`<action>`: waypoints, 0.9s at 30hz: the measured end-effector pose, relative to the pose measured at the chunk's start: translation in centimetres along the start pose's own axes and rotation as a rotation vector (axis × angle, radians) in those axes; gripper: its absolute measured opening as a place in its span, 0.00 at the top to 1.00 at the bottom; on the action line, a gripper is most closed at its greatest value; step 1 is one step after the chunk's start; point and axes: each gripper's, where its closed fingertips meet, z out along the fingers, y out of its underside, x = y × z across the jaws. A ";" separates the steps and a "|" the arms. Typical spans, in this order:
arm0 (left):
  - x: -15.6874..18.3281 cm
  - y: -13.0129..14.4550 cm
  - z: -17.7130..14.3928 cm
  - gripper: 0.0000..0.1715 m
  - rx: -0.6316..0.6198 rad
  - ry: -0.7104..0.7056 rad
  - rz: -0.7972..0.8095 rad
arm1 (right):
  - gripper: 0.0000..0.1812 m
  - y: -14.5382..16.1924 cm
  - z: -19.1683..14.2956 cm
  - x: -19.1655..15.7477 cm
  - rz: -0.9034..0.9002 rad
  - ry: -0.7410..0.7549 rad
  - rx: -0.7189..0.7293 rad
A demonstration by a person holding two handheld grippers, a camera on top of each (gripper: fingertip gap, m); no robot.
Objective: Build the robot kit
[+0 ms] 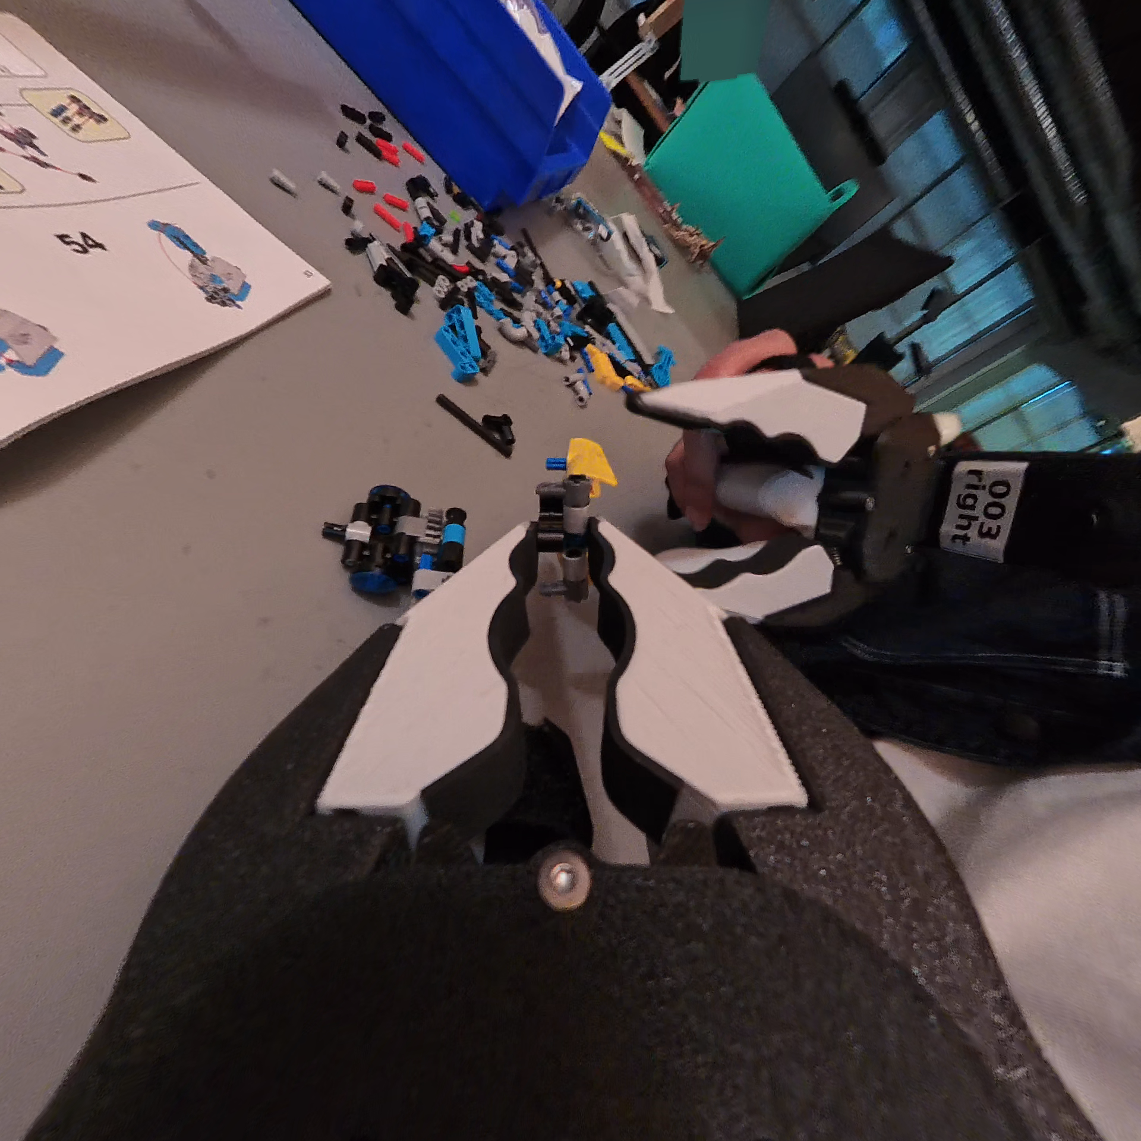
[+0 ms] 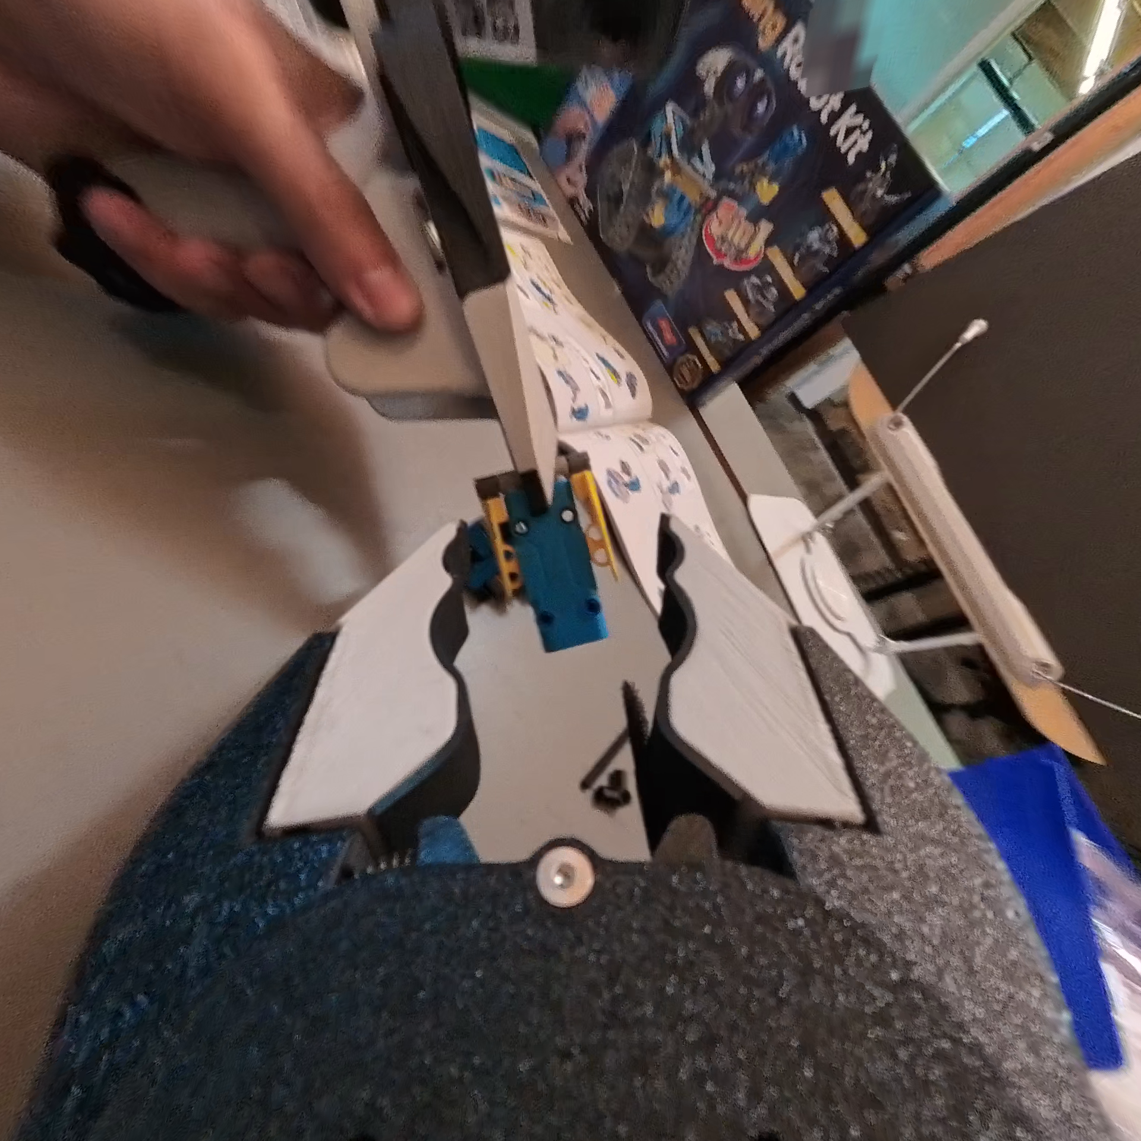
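The small brick assembly (grey, black, yellow and blue pcs) sat pinched between the tips of the left tool, above the grey table. In the right wrist view the same assembly showed a blue panel w/ yellow beams, hanging between the right tool's fingers, which were spread wide w/ nothing gripped; its left fingertip was just beside the assembly, contact unclear. The left tool came in from 12 o'clock, a hand on its grip at 10 o'clock. In the left wrist view the right tool sat at 3 o'clock, a black/blue sub-build at 9 o'clock, a black axle at 11 o'clock. Loose parts pile, blue bin and green box lay toward 12–1 o'clock, instruction booklet at 10 o'clock.
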 end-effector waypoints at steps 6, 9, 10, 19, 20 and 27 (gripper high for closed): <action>0.4 1.2 1.1 0.91 -0.050 -0.069 0.023 | 0.70 0.1 0.3 -1.2 -0.101 0.005 -0.043; 0.6 1.3 1.3 0.91 -0.049 -0.101 0.036 | 0.69 0.3 0.6 -2.1 -0.118 -0.028 -0.068; 0.7 1.3 1.3 0.91 -0.048 -0.105 0.035 | 0.71 0.3 0.6 -2.3 -0.133 -0.030 -0.068; 1.2 1.3 1.4 0.91 -0.042 -0.051 -0.007 | 0.77 0.1 0.4 -1.7 -0.170 -0.013 -0.082; 1.4 1.2 1.3 0.91 -0.050 -0.025 -0.001 | 0.78 -0.1 0.2 -1.6 -0.161 -0.019 -0.077; -3.5 -0.2 -2.0 0.75 -0.071 -0.197 0.197 | 0.78 1.1 -0.2 1.1 0.494 -0.280 -0.007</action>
